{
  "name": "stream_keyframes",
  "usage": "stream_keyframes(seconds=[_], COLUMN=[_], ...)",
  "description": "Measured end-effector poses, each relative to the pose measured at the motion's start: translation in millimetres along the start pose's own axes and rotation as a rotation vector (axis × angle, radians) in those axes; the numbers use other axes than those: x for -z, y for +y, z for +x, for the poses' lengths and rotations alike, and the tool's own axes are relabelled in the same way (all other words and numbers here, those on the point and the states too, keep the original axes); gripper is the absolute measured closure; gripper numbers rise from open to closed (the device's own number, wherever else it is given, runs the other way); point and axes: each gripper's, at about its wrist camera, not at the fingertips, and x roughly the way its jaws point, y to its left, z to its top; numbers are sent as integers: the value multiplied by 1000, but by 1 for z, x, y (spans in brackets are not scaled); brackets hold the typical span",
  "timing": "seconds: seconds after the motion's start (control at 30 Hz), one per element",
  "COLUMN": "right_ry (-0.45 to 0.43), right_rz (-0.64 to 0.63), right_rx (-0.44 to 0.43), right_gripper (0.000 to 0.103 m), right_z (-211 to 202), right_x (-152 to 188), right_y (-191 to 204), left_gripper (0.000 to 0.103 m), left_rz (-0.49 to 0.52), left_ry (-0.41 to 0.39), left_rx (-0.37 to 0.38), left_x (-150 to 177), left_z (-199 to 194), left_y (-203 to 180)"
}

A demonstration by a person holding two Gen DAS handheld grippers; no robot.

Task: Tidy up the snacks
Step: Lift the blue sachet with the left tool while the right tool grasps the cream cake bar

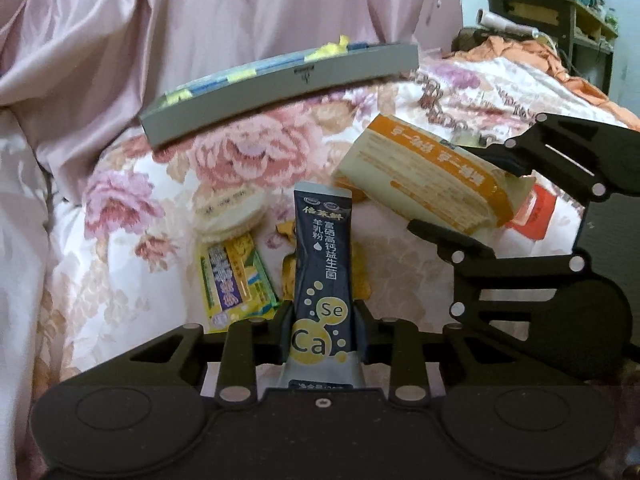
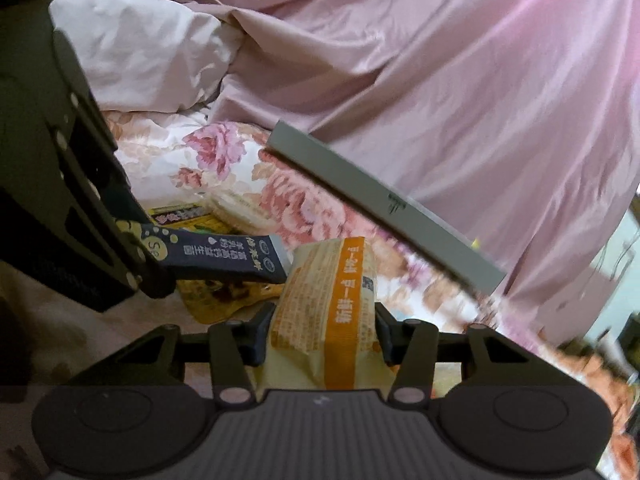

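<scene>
Surface: a bed covered by a floral bedspread [image 1: 248,152] in pink and cream, with a plain pink satin quilt [image 1: 200,12] heaped behind it. Room: a dark wooden shelf unit [image 1: 560,16] with clutter at the far right and orange cloth [image 1: 520,50] bunched before it. Container: a shallow grey tray [image 1: 280,84] lying on the bedspread against the quilt, holding blue and yellow wrapped items whose kind cannot be told. Loose snacks on the bedspread near the tray: a clear pack of round crackers [image 1: 232,212], a yellow-green wrapped bar [image 1: 236,280], a yellow packet [image 1: 360,280] partly hidden, and a red-orange packet [image 1: 536,216]. Left gripper [image 1: 322,320]: jaws narrowly set, clamped on a dark navy sachet [image 1: 322,264] marked Se and Ca, held upright above the bedspread. Right gripper [image 2: 320,328]: jaws moderately apart, clamped on a cream-and-orange wrapped pack [image 2: 324,312], raised beside the sachet.
</scene>
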Motion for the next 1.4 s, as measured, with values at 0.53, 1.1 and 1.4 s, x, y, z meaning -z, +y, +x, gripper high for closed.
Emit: stream_keyframes(seconds=[0.53,1.1,1.4], right_ry=[-138,-246,-321], right_rz=[39,294,498], right_rx=[129,217,177], right_gripper=[49,48,53], right_z=[6,94,122], right_x=[-14,-32,-10], right_y=[-41,-157,-196], left_gripper=[71,71,71], left_rz=[-92,-324,-454], left_ry=[-224,-352,-240], left_rx=[-68,-77,-16], left_x=[-28,-183,-229], left_z=[-21,63,138], left_y=[19,64,68])
